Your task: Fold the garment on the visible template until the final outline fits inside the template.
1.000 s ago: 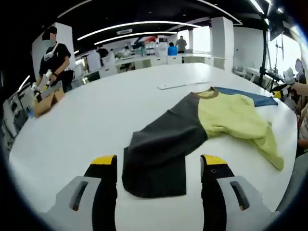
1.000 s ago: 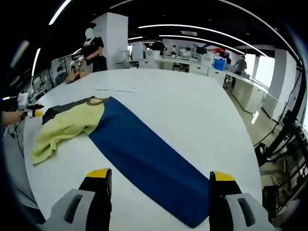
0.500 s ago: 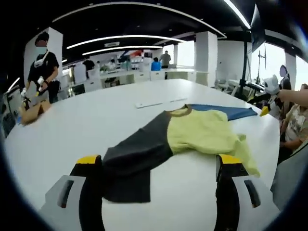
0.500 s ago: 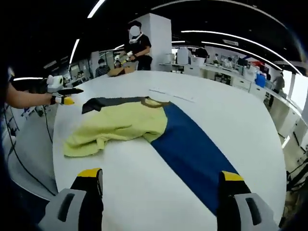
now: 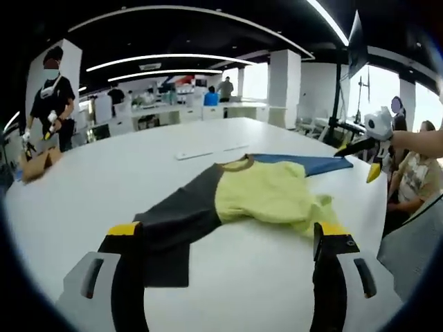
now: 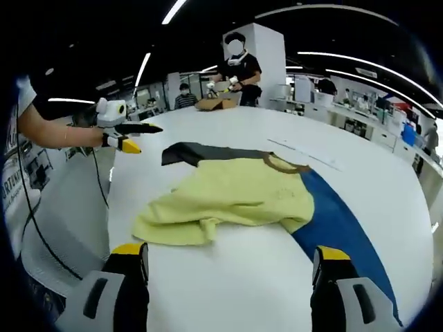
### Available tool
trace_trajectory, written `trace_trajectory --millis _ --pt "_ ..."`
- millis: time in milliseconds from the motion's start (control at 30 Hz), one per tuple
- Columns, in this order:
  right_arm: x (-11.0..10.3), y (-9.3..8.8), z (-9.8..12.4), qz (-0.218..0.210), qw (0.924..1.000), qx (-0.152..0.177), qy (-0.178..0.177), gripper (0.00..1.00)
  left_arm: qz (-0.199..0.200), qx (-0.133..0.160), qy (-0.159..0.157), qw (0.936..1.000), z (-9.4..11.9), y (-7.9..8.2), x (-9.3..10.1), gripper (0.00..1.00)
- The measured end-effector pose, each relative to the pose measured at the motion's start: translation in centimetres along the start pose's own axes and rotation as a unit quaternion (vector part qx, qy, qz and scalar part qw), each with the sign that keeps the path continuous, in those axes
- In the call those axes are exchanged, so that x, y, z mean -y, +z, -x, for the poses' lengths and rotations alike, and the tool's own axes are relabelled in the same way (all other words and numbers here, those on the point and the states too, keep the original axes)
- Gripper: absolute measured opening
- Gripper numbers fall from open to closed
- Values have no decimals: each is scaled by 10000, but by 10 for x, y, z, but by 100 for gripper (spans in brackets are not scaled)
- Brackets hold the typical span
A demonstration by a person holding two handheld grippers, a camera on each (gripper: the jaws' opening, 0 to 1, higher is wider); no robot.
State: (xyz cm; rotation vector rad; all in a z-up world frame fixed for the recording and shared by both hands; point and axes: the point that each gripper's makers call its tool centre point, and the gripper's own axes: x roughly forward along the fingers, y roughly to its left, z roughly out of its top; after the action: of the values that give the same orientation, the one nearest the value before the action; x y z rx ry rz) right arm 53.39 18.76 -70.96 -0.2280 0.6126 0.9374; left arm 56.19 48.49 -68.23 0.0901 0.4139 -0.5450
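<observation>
Left gripper view: the left gripper (image 5: pixel 228 238) stands with its two yellow-tipped black jaws wide apart, holding nothing. Between and just ahead of them lies the garment (image 5: pixel 235 204), a long-sleeved cloth top with a pale yellow body, one dark grey sleeve and one blue sleeve, spread on the large white round table (image 5: pixel 97 180). The dark grey sleeve (image 5: pixel 173 225) runs toward the left jaw, its cuff end lying just inside that jaw. The pale yellow body (image 5: pixel 266 200) sits ahead and to the right, rumpled at its lower edge near the right jaw. The blue sleeve (image 5: pixel 311 164) extends beyond it to the far right. Farther right, the right gripper (image 5: pixel 363 155) hangs above the table edge, held by a person's hand; its jaws appear apart. Ahead of the collar lies a thin white strip (image 5: pixel 208 151).

Right gripper view: the left gripper (image 6: pixel 135 137) enters from the left, near the dark grey sleeve (image 6: pixel 208 153) without touching it. The right gripper (image 6: pixel 228 252) has its jaws wide apart and holds nothing. The pale yellow body (image 6: pixel 228 200) lies ahead between them, its hem bunched. The blue sleeve (image 6: pixel 346 228) trails toward the right jaw.
</observation>
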Motion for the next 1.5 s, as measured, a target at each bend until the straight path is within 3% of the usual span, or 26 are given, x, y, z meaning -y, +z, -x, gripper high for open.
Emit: trace_trajectory --millis 167,433,800,900,1333,1500 --pt "-35 13 -20 97 9992 101 383 96 -19 2 -126 9999 6 -2 9 99" --pt "-74 14 -51 336 9969 -70 706 88 -148 74 -236 9996 10 -4 19 99" --pt "-117 7 -86 472 9941 -302 932 70 -182 50 -268 9995 14 -11 28 97" --pt "-130 -1 -92 737 9906 -378 1091 62 -180 37 -282 9994 16 -13 31 96" --pt "-133 -21 -108 1236 9848 -630 1047 48 -13 85 -196 9998 22 -18 35 95" --pt "-134 -25 -111 1499 9812 -676 1012 38 -23 51 -226 9997 22 -18 41 94"
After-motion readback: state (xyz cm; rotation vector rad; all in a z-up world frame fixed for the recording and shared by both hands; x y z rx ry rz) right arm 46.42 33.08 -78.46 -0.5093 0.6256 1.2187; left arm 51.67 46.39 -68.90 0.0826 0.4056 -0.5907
